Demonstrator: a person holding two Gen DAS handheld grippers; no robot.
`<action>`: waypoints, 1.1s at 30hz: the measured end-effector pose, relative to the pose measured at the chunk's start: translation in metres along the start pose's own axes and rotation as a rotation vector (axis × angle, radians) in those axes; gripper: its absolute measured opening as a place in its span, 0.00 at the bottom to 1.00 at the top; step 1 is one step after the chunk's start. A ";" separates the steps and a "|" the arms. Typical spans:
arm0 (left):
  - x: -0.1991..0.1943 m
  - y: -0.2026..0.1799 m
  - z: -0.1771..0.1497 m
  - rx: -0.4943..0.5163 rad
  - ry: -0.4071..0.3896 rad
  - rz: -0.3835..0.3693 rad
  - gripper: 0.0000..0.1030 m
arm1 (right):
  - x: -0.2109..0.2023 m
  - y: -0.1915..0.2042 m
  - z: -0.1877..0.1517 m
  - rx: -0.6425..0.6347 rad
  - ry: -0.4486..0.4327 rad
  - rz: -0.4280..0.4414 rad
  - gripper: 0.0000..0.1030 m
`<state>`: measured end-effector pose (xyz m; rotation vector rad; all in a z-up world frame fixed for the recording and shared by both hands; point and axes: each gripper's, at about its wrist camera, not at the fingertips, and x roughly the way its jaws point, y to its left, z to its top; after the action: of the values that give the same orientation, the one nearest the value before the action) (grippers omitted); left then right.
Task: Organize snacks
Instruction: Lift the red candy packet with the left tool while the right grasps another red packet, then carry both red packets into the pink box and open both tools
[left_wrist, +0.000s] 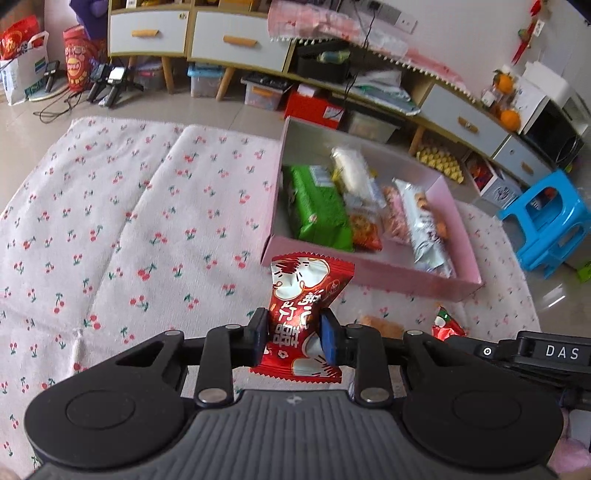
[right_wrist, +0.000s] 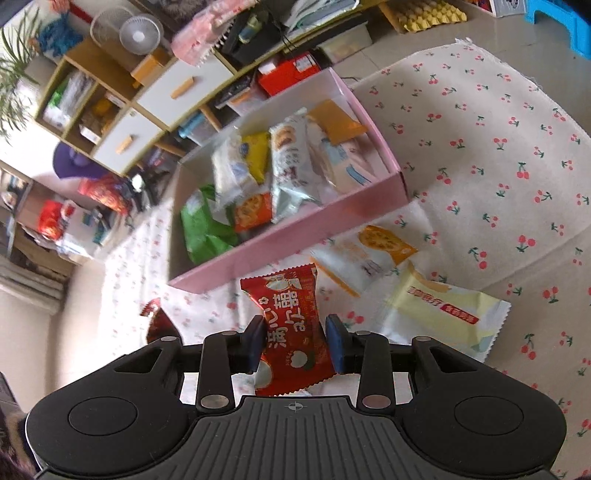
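In the left wrist view my left gripper (left_wrist: 294, 334) is shut on a red and white snack packet (left_wrist: 301, 295), held above the cherry-print cloth (left_wrist: 147, 221) just in front of the pink box (left_wrist: 369, 271). The box holds several packets, among them a green bag (left_wrist: 317, 210). In the right wrist view my right gripper (right_wrist: 295, 341) is shut on a second red snack packet (right_wrist: 291, 325), also held short of the pink box (right_wrist: 258, 258). An orange and white packet (right_wrist: 369, 254) and a pale yellow packet (right_wrist: 443, 317) lie on the cloth beside it.
A low cabinet with white drawers (left_wrist: 221, 37) stands behind the box, with bins and a red carton (left_wrist: 314, 107) under it. A blue plastic stool (left_wrist: 546, 221) is at the right. Another red packet (left_wrist: 445, 325) and an orange one (left_wrist: 380, 325) lie on the cloth.
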<state>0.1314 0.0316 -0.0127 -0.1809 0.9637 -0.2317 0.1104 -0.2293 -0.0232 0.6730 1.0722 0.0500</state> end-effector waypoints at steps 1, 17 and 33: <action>-0.001 -0.001 0.002 -0.003 -0.004 -0.009 0.26 | -0.001 0.001 0.002 0.007 0.000 0.010 0.33; 0.038 -0.024 0.063 0.082 -0.049 0.021 0.26 | 0.023 0.003 0.048 0.066 -0.077 0.116 0.33; 0.083 -0.030 0.108 0.124 -0.060 0.066 0.26 | 0.060 0.007 0.066 0.056 -0.093 0.186 0.33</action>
<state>0.2624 -0.0147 -0.0101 -0.0424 0.8911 -0.2238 0.1961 -0.2346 -0.0477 0.8172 0.9226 0.1481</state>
